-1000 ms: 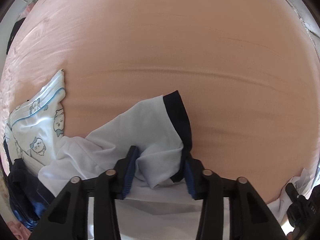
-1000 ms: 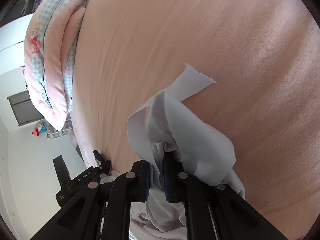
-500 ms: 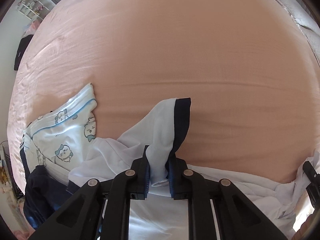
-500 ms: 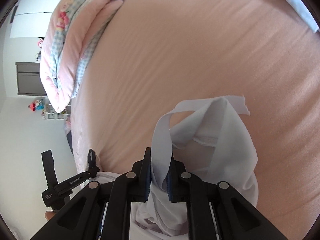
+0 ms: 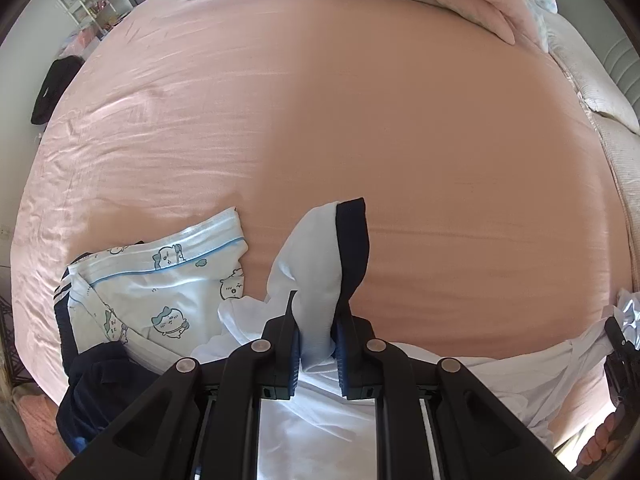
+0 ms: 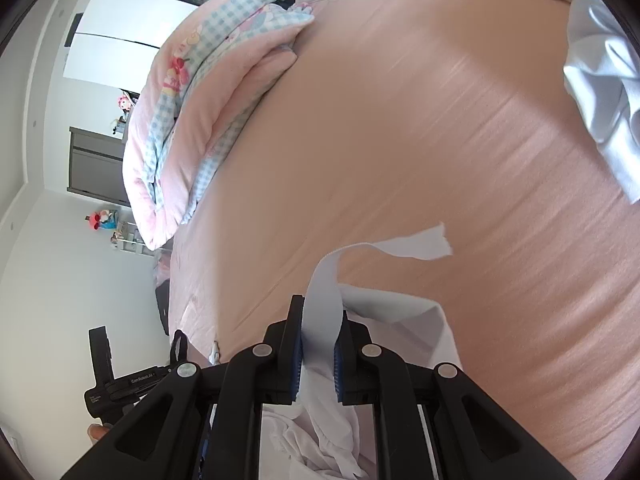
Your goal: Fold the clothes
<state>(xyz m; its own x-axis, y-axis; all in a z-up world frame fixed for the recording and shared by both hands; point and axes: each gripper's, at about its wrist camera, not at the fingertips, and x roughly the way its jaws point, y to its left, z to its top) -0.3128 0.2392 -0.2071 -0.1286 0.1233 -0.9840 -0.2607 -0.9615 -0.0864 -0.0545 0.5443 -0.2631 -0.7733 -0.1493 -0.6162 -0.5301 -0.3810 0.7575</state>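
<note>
The bed (image 5: 360, 128), covered in a pink sheet, took up most of both views and served as the folding surface, with a rolled pink quilt (image 6: 208, 92) pushed to its far end, presumably to leave room. A second garment printed with cartoon cats (image 5: 160, 280) lay bunched near the left edge, beside a dark piece of clothing (image 5: 96, 384) — probably waiting their turn.

The white shirt (image 5: 320, 408) hung between the two claws, lifted off the sheet so that it could likely be spread flat. The left claw (image 5: 316, 344) was pressed together on the sleeve (image 5: 316, 264), whose navy cuff (image 5: 354, 240) stood up above the pads; holding it there would give control of one shoulder. The right claw (image 6: 318, 354) pinched a white strip of the same shirt (image 6: 324, 292), its loose end curling out over the sheet.

Both claws pointed forward over the bed, level with each other and well apart, the cloth slack between them.
</note>
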